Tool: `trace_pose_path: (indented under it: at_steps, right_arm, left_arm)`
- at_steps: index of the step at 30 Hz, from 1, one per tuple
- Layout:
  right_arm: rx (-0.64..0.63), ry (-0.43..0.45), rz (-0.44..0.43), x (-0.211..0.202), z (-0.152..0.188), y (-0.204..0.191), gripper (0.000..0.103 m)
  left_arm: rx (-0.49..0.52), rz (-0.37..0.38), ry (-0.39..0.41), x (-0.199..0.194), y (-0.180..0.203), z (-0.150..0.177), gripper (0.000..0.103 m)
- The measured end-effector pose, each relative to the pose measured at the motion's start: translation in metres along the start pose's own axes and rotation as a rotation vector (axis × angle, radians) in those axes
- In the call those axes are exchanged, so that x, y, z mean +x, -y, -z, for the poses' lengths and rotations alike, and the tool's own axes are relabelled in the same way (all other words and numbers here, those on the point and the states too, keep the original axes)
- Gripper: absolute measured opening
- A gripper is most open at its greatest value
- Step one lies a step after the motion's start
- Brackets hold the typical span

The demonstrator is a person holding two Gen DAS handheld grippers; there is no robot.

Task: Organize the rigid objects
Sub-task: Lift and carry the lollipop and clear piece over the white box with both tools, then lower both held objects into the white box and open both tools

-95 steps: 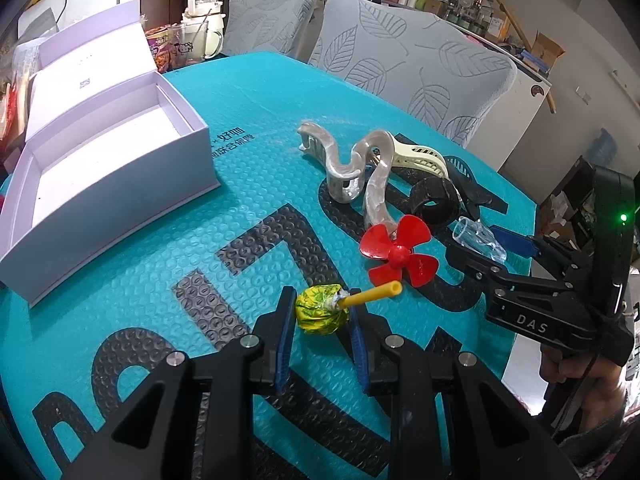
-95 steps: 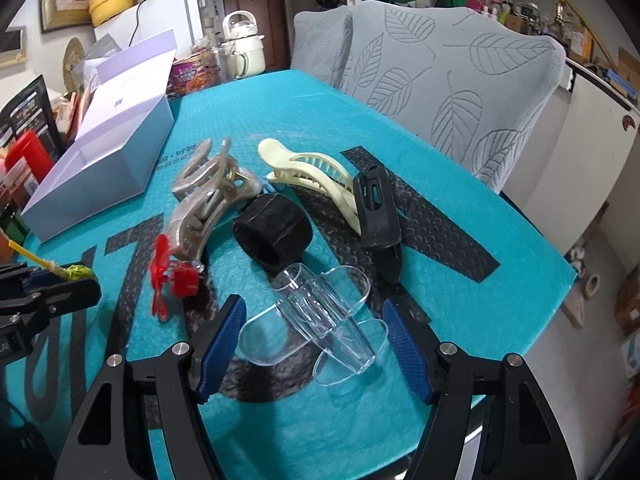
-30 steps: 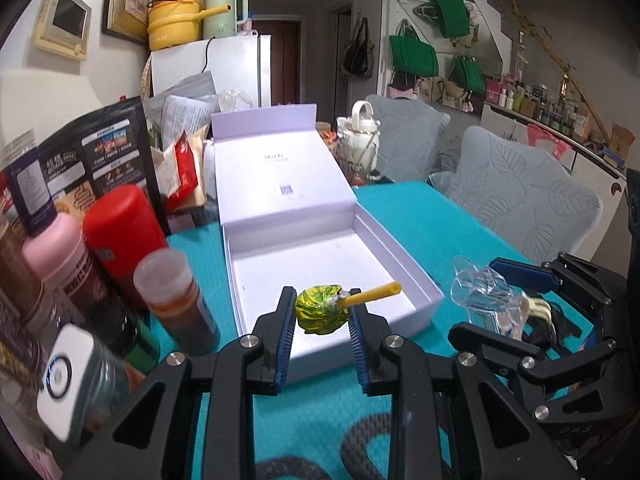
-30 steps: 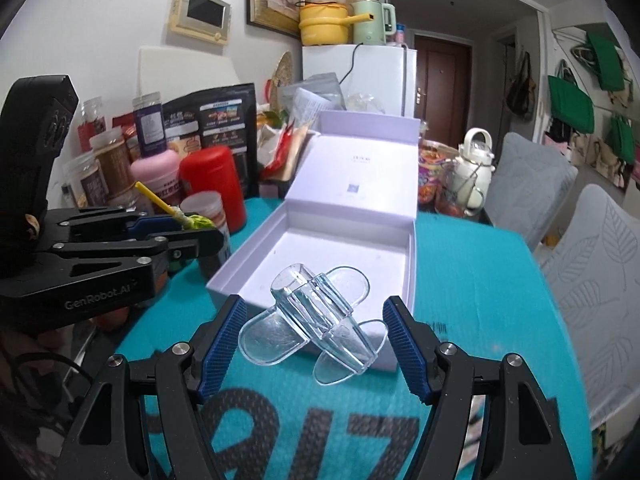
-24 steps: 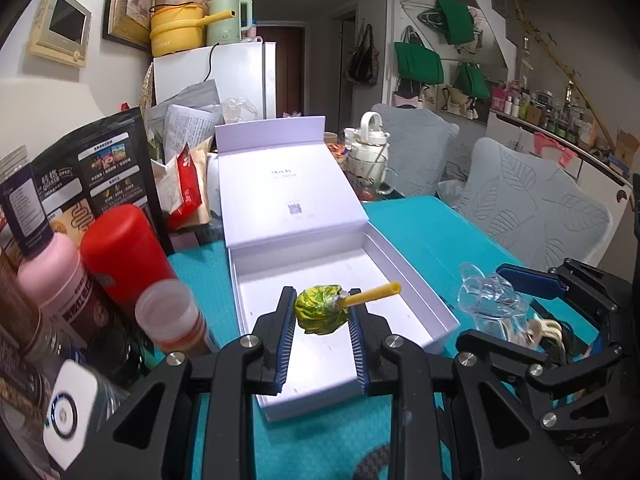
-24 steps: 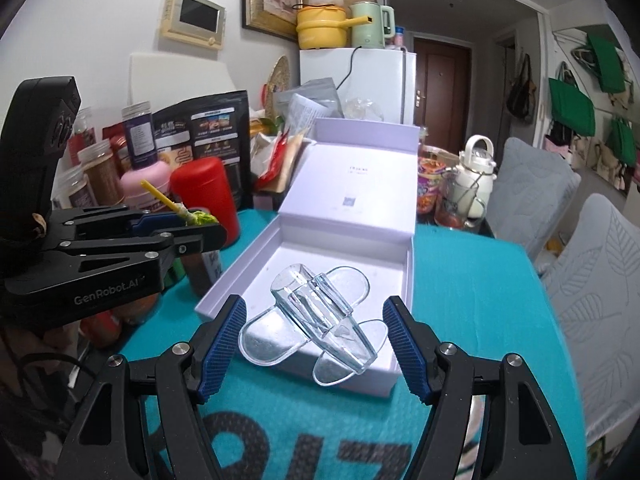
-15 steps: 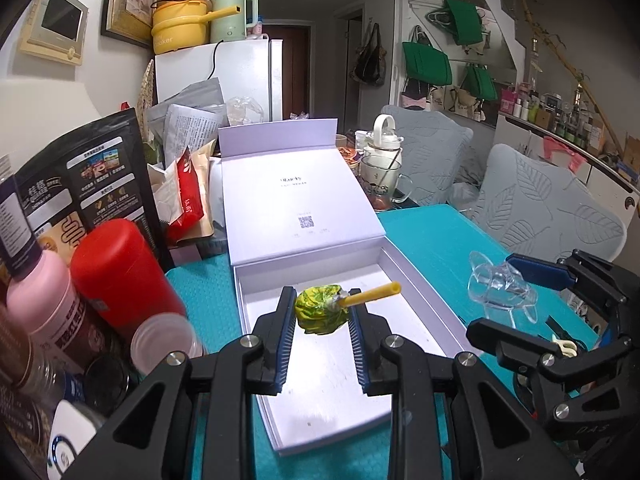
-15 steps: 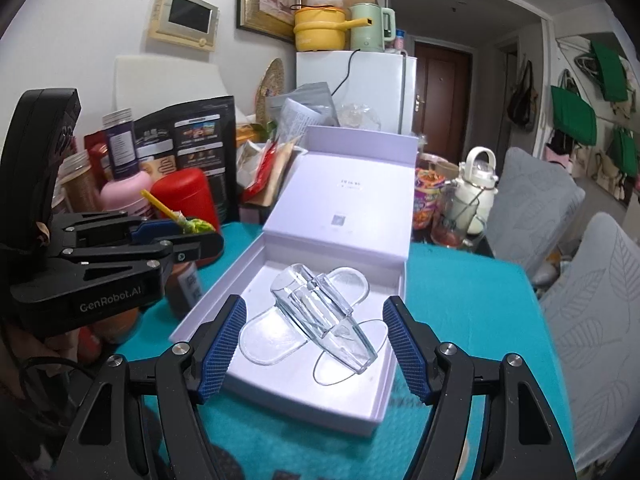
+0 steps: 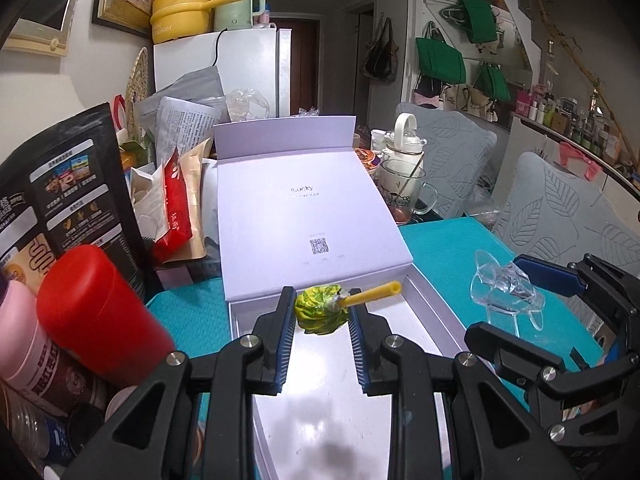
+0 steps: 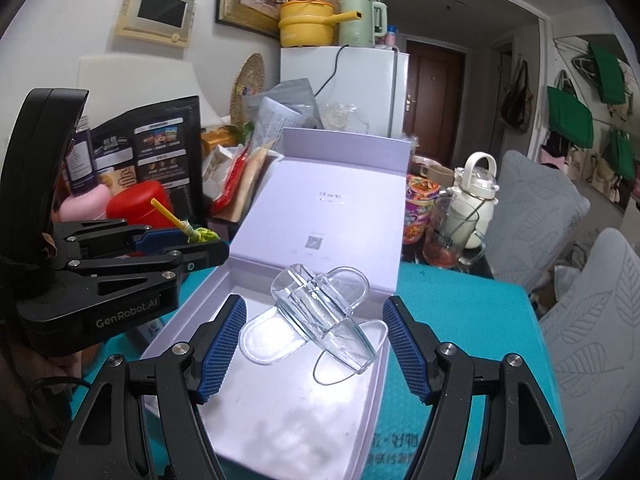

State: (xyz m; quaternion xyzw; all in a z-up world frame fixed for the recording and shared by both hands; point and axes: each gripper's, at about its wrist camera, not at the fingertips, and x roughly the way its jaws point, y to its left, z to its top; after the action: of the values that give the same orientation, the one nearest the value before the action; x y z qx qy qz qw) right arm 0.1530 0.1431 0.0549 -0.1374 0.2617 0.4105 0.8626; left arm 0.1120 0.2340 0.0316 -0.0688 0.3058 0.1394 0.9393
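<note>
My left gripper (image 9: 321,301) is shut on a lollipop (image 9: 316,316) with a green-yellow wrapper and a yellow stick. It hangs above the near end of the open lavender box (image 9: 436,320). My right gripper (image 10: 315,305) is shut on a clear plastic hair claw clip (image 10: 332,320), also over the box's white floor (image 10: 280,400). In the left wrist view the clip (image 9: 504,292) and right gripper (image 9: 516,304) sit to the right, above the box's right wall. The right wrist view has the left gripper (image 10: 200,246) and the lollipop (image 10: 202,235) on the left.
The box lid (image 9: 308,208) leans back, open. A red canister (image 9: 92,312), a pink bottle (image 9: 16,332) and a black bag (image 9: 60,184) crowd the box's left side. A white kettle (image 9: 404,144) and glass mug (image 9: 400,192) stand behind it. The teal mat (image 9: 452,248) lies to the right.
Both grippers have carried their objects forward from the mat's edge to above the open box. The lollipop and the clip stay gripped as before.
</note>
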Motion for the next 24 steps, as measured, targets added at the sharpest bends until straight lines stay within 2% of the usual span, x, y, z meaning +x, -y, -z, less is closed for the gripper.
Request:
trace_pose_path:
  at_steps: [9, 15, 24]
  right_arm:
    - [0.014, -0.054, 0.016, 0.038, 0.004, 0.008, 0.071]
    - [0.014, -0.097, 0.019, 0.06, 0.007, 0.012, 0.071]
    - [0.054, -0.158, -0.028, 0.083, 0.015, 0.018, 0.071]
  left_arm:
    - [0.005, -0.041, -0.067, 0.04, -0.01, 0.002, 0.025]
    - [-0.005, -0.047, -0.156, 0.069, -0.012, 0.012, 0.025]
    - [-0.014, -0.043, -0.24, 0.092, -0.011, 0.023, 0.025]
